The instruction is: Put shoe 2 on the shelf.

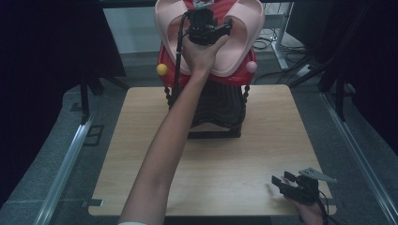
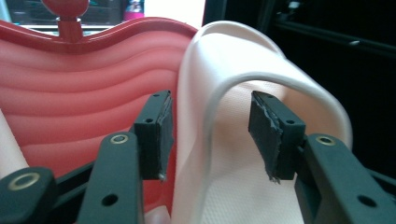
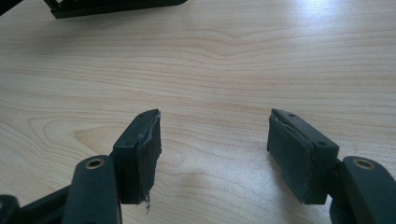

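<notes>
A red moulded seat [image 1: 237,77] [image 2: 84,93] with a pale pink cushion [image 1: 244,33] [image 2: 243,60] stands on a black stand [image 1: 216,112] at the table's far side. My left gripper [image 1: 206,23] [image 2: 210,116] is raised to the cushion, open, with the cushion's rounded edge standing between its jaws; neither pad touches it. My right gripper [image 1: 280,179] [image 3: 212,135] rests low at the table's front right corner, open, with only bare wood between its jaws.
The wooden table [image 1: 263,140] [image 3: 224,70] has free room in front of the stand. A yellow ball [image 1: 162,69] and a pink ball [image 1: 251,66] sit at the seat's sides. The stand's black base [image 3: 112,7] lies ahead of the right gripper. Dark curtains and metal rails flank the table.
</notes>
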`<state>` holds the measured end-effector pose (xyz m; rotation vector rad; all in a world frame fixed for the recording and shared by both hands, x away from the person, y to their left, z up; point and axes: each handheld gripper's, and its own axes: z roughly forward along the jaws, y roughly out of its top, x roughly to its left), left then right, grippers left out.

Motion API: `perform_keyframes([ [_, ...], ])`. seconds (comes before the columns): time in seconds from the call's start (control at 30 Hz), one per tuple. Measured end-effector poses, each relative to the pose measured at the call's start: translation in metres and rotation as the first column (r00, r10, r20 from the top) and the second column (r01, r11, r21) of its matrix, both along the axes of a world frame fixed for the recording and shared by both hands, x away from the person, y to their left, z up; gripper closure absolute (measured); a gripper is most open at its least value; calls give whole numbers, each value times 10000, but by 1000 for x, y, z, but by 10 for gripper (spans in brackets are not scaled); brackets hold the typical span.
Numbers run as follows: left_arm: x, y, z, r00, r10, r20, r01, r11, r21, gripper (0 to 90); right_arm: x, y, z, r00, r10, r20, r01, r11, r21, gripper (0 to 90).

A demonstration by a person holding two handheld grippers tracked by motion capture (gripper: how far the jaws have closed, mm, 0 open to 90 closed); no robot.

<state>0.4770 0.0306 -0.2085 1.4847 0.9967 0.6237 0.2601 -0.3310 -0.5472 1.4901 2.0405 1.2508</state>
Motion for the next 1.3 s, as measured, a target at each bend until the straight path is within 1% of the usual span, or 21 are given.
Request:
perform_keyframes([
  [0.13,-12,4,2,9991,-367,217,368,9993,-76,487,0,1,0,10000,20,-3,-20,10000,-22,351],
  [0.27,-23,6,1,9961,-813,344,820,9965,-182,486,-1,2,1,10000,62,12,-62,9999,-91,351],
  [0.37,-30,7,-3,9916,-1252,335,1262,9916,-290,487,-1,2,1,10000,18,21,-17,10000,-43,351],
  [0.4,-32,7,-5,9880,-1527,243,1535,9875,-347,486,-1,2,1,10000,7,23,-7,10000,-20,351],
  [0.43,-34,6,-7,9859,-1665,185,1671,9852,-390,484,-2,2,2,10000,-12,41,12,10000,-7,351],
  [0.53,-41,6,-13,9808,-1939,204,1946,9802,-375,484,-3,2,2,10000,-14,54,14,10000,3,351],
  [0.6,-47,7,-17,9759,-2170,232,2179,9747,-490,484,-3,2,2,10000,2,74,-2,10000,-29,351],
  [0.63,-50,8,-19,9726,-2315,224,2324,9709,-584,484,-3,2,2,10000,5,72,-5,10000,-34,351],
  [0.67,-52,9,-21,9707,-2394,216,2403,9688,-602,484,-3,3,2,10000,0,75,0,10000,-38,351],
  [0.83,-68,15,-37,9628,-2692,240,2702,9613,-542,484,-3,2,2,10000,-15,63,15,10000,-91,351],
  [0.9,-74,18,-44,9587,-2831,259,2842,9568,-621,484,-4,2,3,9999,-60,104,61,10000,-63,351],
  [0.97,-79,20,-51,9560,-2926,228,2934,9547,-501,484,-4,2,3,9999,-71,115,72,9999,-79,351],
  [1.13,-90,28,-67,9511,-3085,158,3089,9502,-410,485,-3,2,3,10000,-47,61,48,9999,-147,350],
  [1.17,-91,28,-70,9496,-3130,158,3134,9484,-478,484,-3,2,2,10000,-47,56,47,9999,-143,351],
  [1.2,-94,30,-73,9466,-3222,147,3225,9454,-465,485,-3,2,2,10000,-51,81,53,9999,-151,351],
  [1.3,-102,33,-84,9418,-3357,158,3361,9409,-422,484,-3,2,2,10000,-38,53,39,9998,-179,351],
])
